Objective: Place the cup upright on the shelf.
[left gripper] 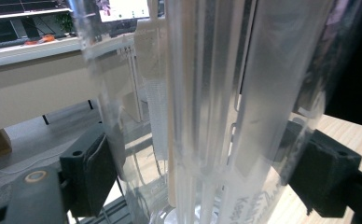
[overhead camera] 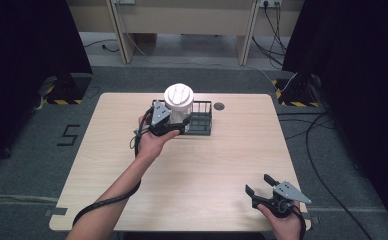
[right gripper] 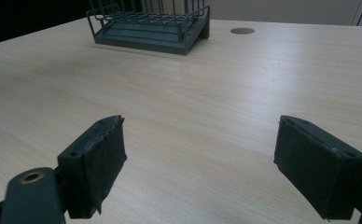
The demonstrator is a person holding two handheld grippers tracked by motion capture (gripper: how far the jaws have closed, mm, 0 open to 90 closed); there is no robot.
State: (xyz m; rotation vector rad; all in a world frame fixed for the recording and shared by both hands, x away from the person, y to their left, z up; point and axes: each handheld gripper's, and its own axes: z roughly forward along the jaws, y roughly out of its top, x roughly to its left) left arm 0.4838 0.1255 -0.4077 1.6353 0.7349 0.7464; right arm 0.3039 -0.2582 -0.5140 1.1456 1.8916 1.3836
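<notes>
A clear plastic container with a white ribbed lid stands upright at the left end of a dark wire rack at the table's far middle. My left gripper is shut on the container's lower body. In the left gripper view the clear ribbed container sits squeezed between both black pads. My right gripper rests near the table's front right corner, held by a hand, open with nothing between its pads. The rack lies far ahead of it.
The light wooden table has a round cable hole right of the rack. Cables trail on the grey floor to the right. Dark curtains and yellow-black striped stand bases flank the table.
</notes>
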